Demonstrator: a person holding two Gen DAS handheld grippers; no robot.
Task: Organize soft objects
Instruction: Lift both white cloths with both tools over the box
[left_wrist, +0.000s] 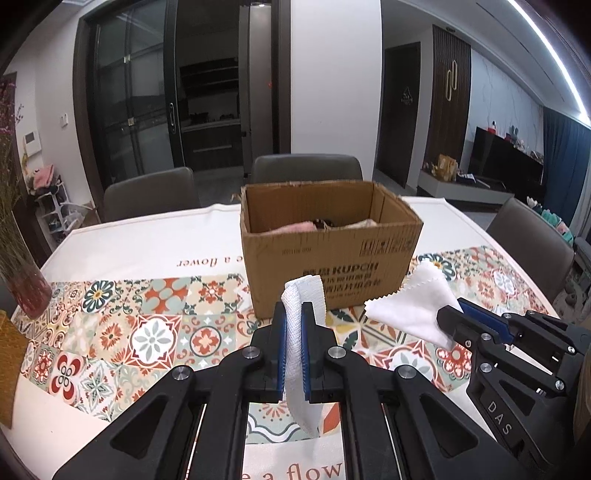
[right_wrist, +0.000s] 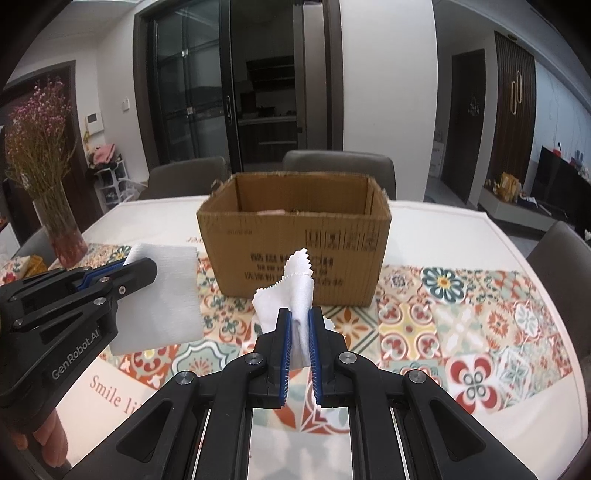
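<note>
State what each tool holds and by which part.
Left tool: white textured cloth, clamped across its middle fold. Right tool: white zigzag-edged cloth, pinched at its bunched middle.

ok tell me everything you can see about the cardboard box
The cardboard box is plain brown corrugated card, standing upright on the patterned tablecloth, its top open and the rim ragged. Dark printed text and handling symbols on its near wall read upside down. Pink and cream soft items lie inside, low down. No gripper touches it; both hold white cloths in front of it.
</note>
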